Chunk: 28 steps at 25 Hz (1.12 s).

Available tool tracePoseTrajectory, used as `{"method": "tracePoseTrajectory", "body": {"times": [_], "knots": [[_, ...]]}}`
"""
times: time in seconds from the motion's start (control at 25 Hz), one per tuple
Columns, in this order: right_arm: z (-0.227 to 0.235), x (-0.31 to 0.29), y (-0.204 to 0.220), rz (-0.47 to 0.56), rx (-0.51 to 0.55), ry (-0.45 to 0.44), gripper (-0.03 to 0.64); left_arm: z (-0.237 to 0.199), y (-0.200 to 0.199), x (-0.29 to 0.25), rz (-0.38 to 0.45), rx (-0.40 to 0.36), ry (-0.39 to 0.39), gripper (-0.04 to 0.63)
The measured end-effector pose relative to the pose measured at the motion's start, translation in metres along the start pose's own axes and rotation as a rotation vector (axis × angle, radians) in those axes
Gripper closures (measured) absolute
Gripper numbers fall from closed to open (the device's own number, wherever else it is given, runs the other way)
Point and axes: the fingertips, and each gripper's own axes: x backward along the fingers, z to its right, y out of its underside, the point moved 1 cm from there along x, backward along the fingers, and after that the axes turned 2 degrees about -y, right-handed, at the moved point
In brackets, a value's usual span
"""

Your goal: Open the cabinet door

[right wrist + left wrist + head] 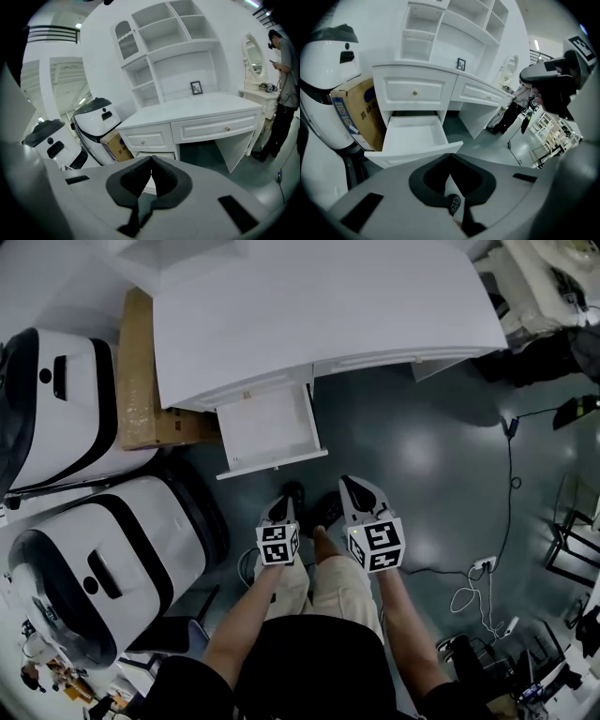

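A white desk (319, 306) stands ahead of me, and its lower left drawer (272, 427) is pulled out with nothing inside. The left gripper view shows that drawer (415, 136) just beyond the jaws, under a closed drawer with a brass knob (415, 93). My left gripper (283, 506) (450, 154) is shut on nothing and hangs in front of the drawer, apart from it. Beside it, my right gripper (350, 484) (151, 158) is shut and holds nothing. In the right gripper view the desk front (197, 129) fills the middle, with the open drawer mostly hidden behind the jaws.
Two large white rounded machines (66, 409) (94, 559) stand at the left, with a cardboard box (141, 381) against the desk's side. Cables and a power strip (483, 565) lie on the grey floor at the right. A person (281, 61) stands by a mirror stand (253, 54).
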Motion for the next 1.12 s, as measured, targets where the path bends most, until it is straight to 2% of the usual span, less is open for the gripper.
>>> {"method": "tracePoseTrajectory", "body": {"times": [0.32, 0.64, 0.92, 1.12], "knots": [[0.002, 0.048, -0.043, 0.069, 0.005, 0.048, 0.598, 0.044, -0.087, 0.065, 0.168, -0.052, 0.065, 0.572], [0.009, 0.092, -0.106, 0.203, 0.028, 0.117, 0.599, 0.078, -0.176, 0.122, 0.323, -0.168, 0.153, 0.572], [-0.005, 0.134, -0.152, 0.301, 0.056, 0.125, 0.599, 0.112, -0.243, 0.178, 0.451, -0.215, 0.196, 0.572], [-0.015, 0.162, -0.182, 0.399, 0.075, 0.113, 0.6, 0.136, -0.279, 0.214, 0.54, -0.285, 0.234, 0.572]]}}
